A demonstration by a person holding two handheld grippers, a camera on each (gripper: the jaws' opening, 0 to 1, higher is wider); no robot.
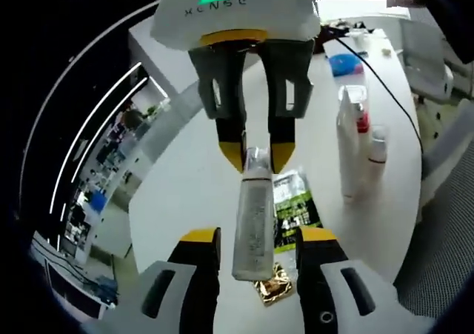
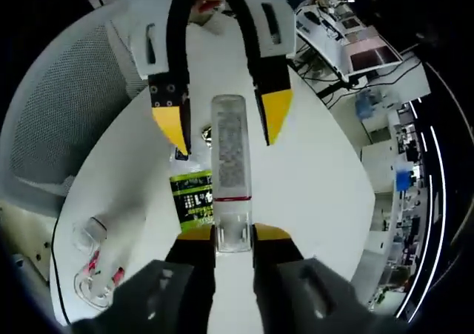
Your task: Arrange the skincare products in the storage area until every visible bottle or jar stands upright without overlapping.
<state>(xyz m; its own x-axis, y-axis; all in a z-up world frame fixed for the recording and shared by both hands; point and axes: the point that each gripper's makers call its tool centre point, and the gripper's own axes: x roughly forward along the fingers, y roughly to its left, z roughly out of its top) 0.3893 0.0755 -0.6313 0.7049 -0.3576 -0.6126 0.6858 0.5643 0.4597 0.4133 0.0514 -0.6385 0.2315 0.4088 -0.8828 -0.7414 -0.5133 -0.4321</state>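
A tall frosted clear bottle [image 1: 253,223] [image 2: 228,152] is held above the white table [image 1: 185,193], lying along both views. My right gripper [image 2: 233,234] is shut on its clear cap end; it enters the left gripper view from the top [image 1: 257,156]. My left gripper [image 1: 259,236] is open, its yellow-tipped jaws on either side of the bottle's other end without touching it; it appears at the top of the right gripper view [image 2: 222,123]. A white tube [image 1: 349,145] and a small clear-capped bottle [image 1: 378,145] stand upright at the right.
A green sachet [image 1: 295,208] [image 2: 191,197] and a gold foil packet [image 1: 272,284] lie on the table under the bottle. A blue object [image 1: 344,64] and a black cable [image 1: 385,89] sit farther back. A grey mesh chair [image 2: 74,104] stands beside the table edge.
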